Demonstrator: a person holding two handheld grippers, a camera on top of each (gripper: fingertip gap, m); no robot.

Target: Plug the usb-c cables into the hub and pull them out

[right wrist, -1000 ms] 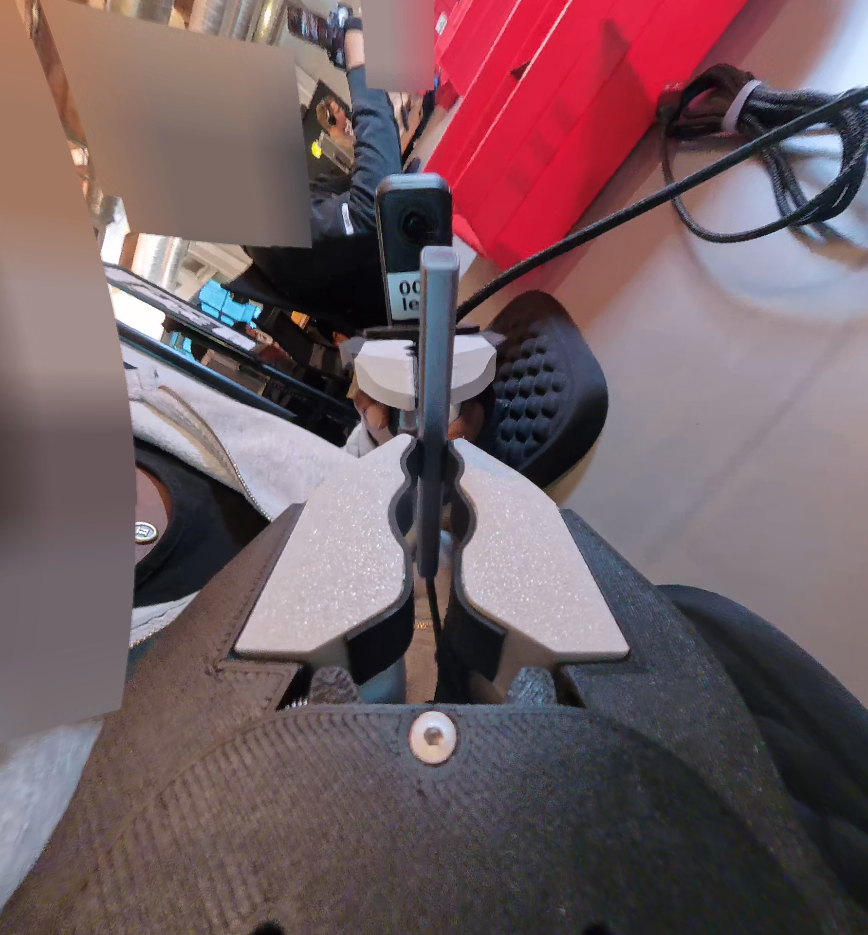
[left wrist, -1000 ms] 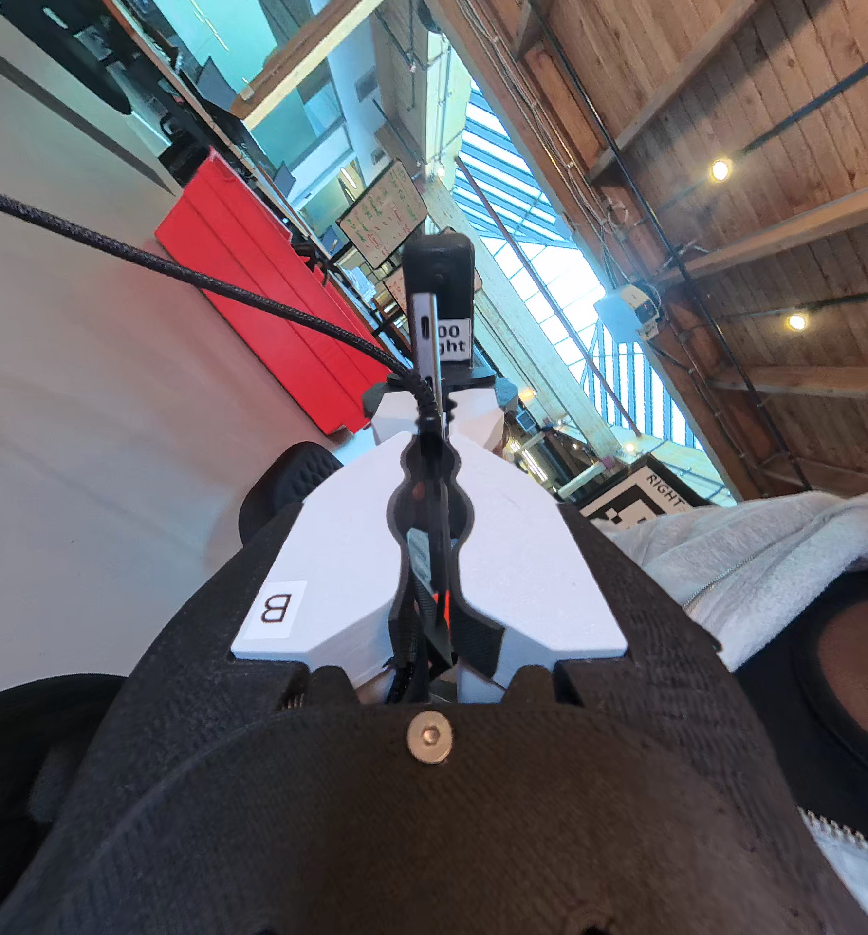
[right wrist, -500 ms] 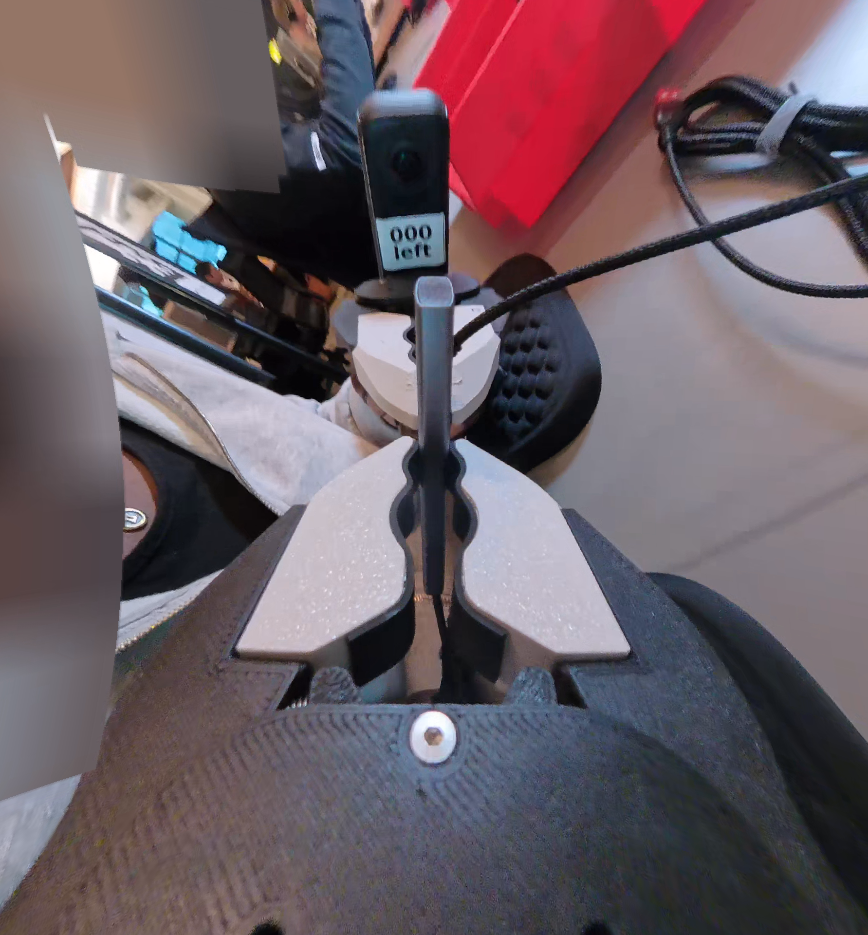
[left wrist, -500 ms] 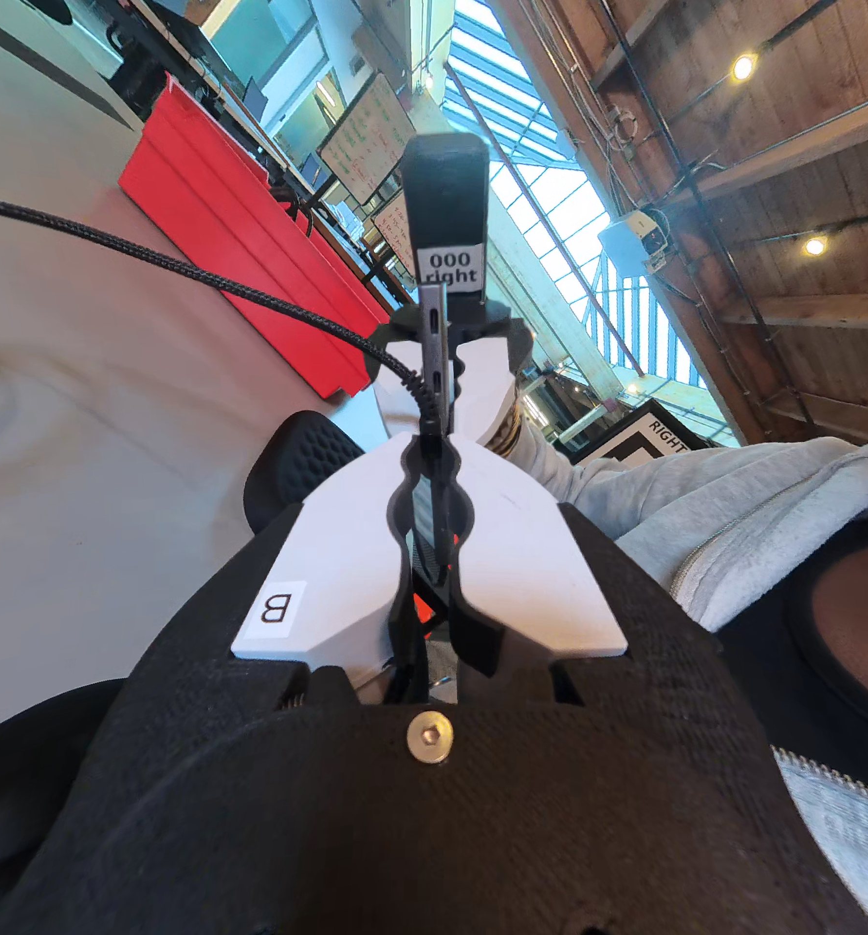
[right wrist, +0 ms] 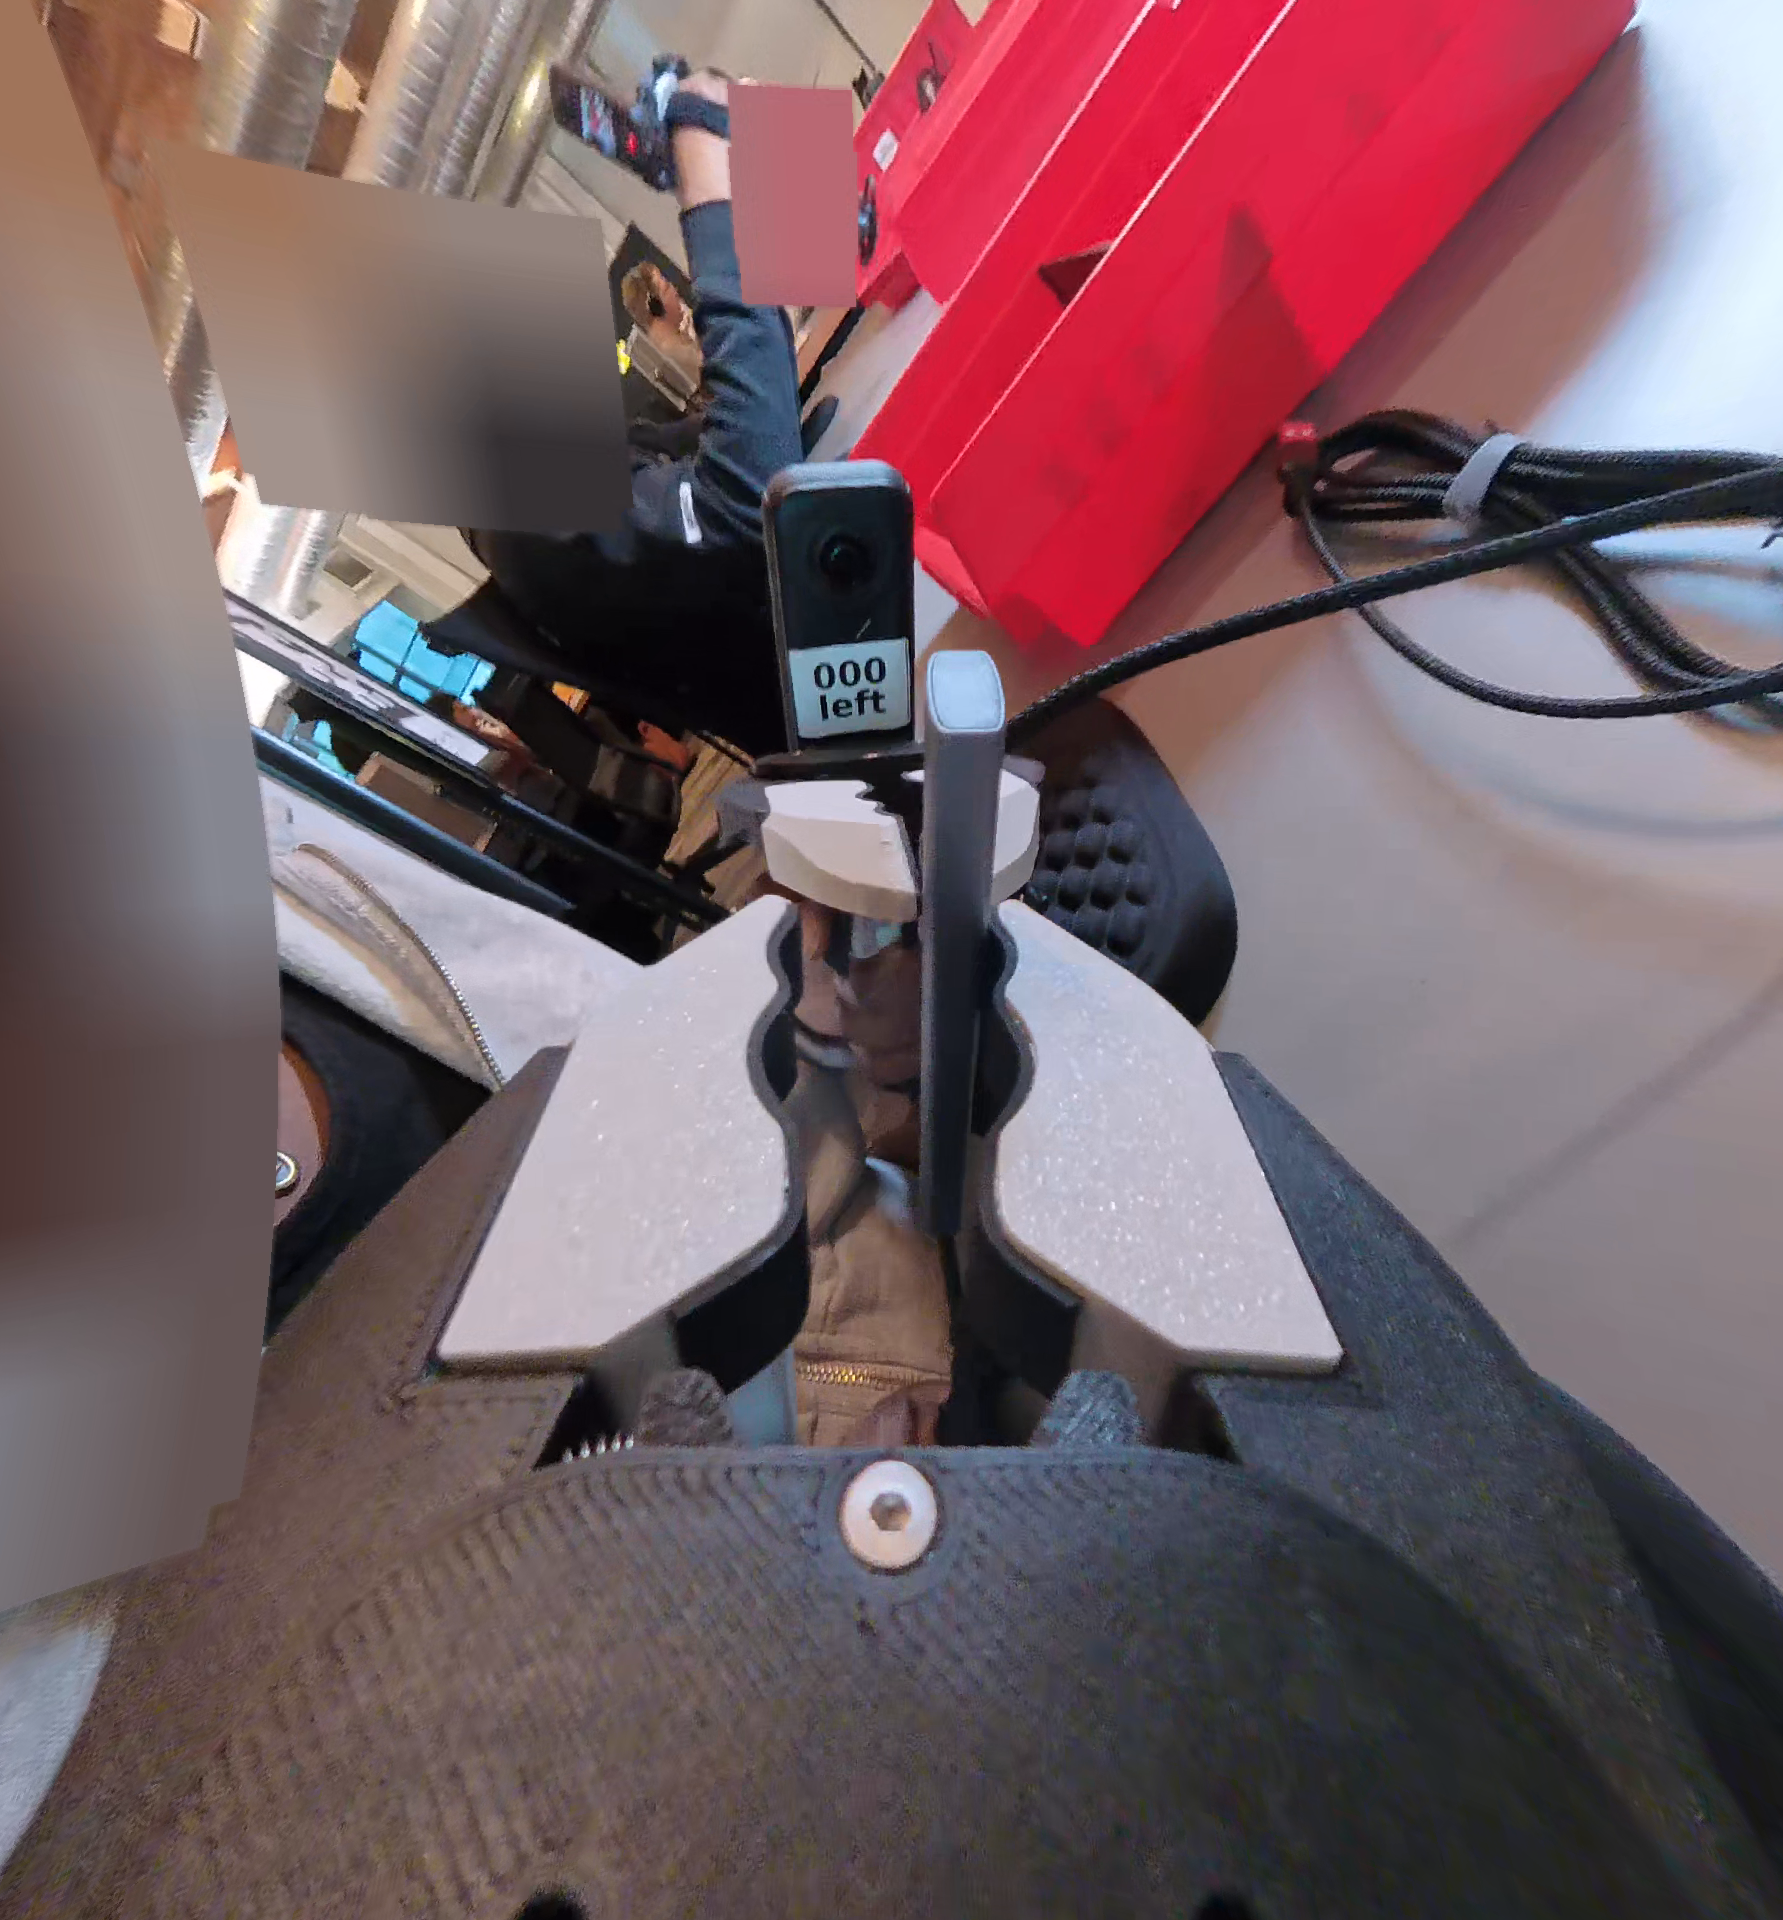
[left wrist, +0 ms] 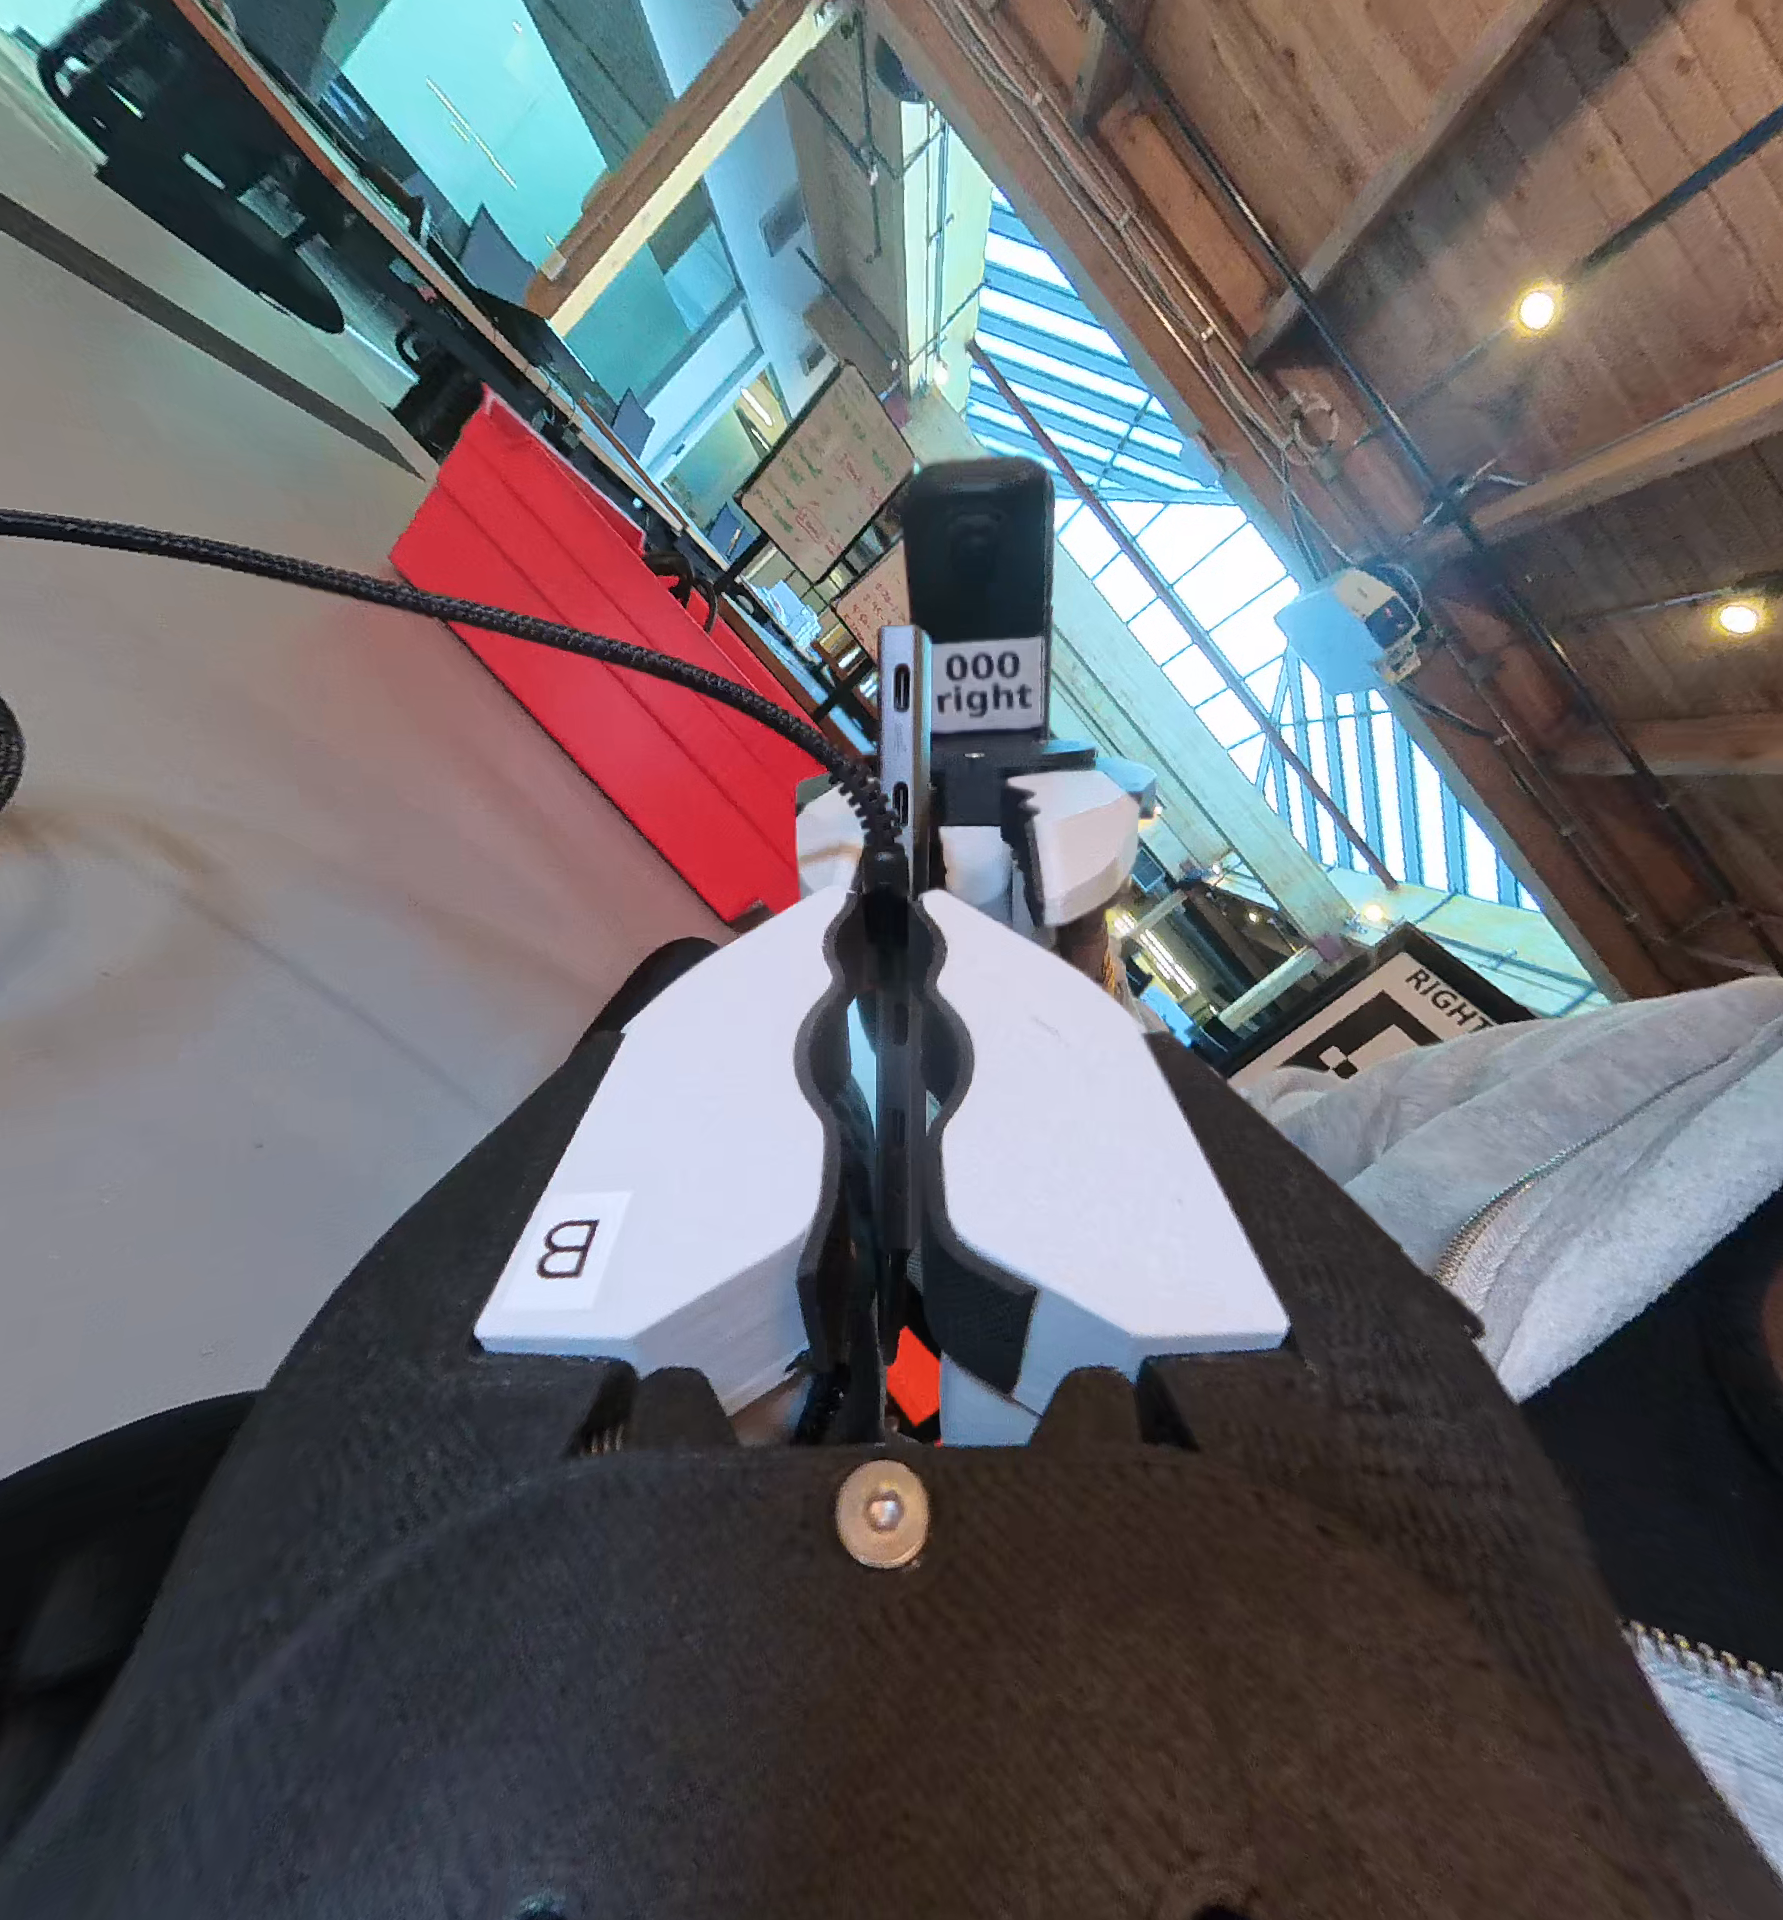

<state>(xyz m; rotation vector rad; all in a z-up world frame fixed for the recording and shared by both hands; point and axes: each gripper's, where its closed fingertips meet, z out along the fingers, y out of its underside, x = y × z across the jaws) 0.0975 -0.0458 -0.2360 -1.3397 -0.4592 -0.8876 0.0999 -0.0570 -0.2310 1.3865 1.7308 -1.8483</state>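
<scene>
A slim grey hub [left wrist: 902,727] stands edge-on between the two grippers, which face each other. My left gripper [left wrist: 882,904] is shut on the hub, whose ports face the camera. A black braided usb-c cable [left wrist: 451,608] comes in from the left, and its plug [left wrist: 879,868] sits at the hub's edge by the fingertips. My right gripper [right wrist: 887,914] is open, with the hub [right wrist: 954,935] lying against its right finger. The left gripper [right wrist: 897,831] shows beyond it, and the cable [right wrist: 1386,592] trails off right.
Red boxes [right wrist: 1178,312] stand at the back of the pale table [right wrist: 1489,1091]. A tied bundle of black cable [right wrist: 1489,488] lies beside them. A black dimpled object [right wrist: 1126,883] sits behind the grippers. A grey hooded sleeve [left wrist: 1541,1122] is close on the right. Both grippers' tips are close together, under 4 cm apart.
My right gripper has opened its jaws off the hub, which now leans on its right finger. My left gripper stays shut on the hub. Both views have shifted a little.
</scene>
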